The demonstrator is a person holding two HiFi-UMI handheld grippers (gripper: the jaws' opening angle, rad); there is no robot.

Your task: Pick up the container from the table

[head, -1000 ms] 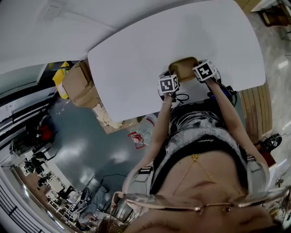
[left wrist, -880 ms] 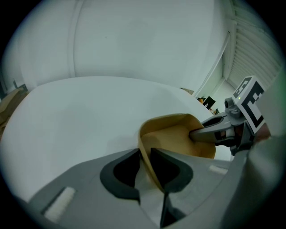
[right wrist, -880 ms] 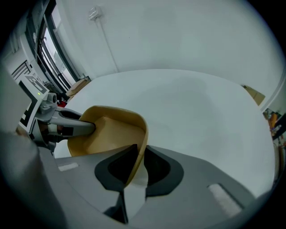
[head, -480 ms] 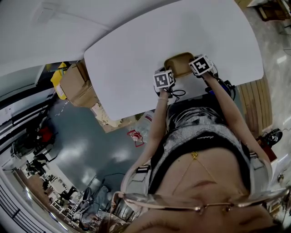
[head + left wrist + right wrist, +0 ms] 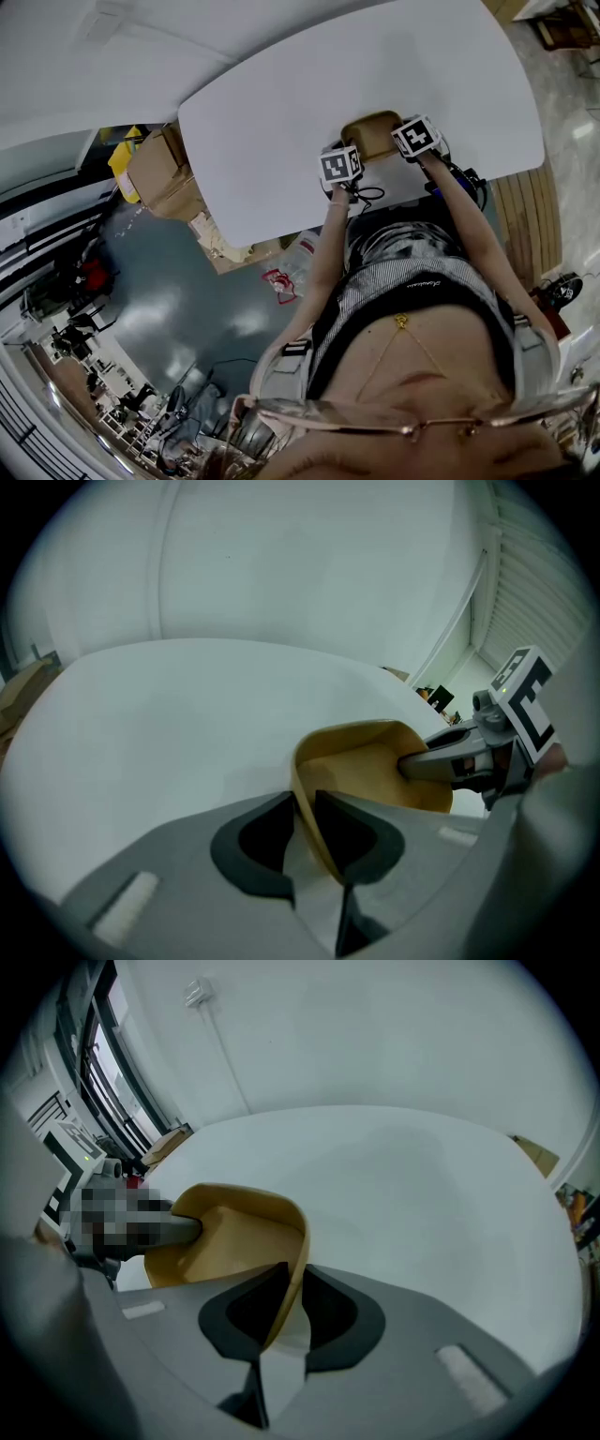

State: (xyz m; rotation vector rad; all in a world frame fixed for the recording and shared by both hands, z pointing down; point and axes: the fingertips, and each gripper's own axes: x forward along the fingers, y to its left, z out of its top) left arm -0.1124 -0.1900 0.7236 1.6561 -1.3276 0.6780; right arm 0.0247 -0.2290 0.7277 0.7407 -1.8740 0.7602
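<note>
Left gripper [image 5: 305,810] pinched on the container [image 5: 370,761] wall, lower centre of frame. Right gripper [image 5: 291,1288] pinched on the opposite wall. Container sits near the table [image 5: 281,112] edge, upper right of centre in head view. Risk: thin-wall grips, so an uneven lift could tilt it or slip it free.

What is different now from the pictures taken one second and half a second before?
Nothing visibly changed. The left gripper and the right gripper stay shut on opposite walls of the tan container, near the person's edge of the white table. Only the head view's framing drifts slightly.
</note>
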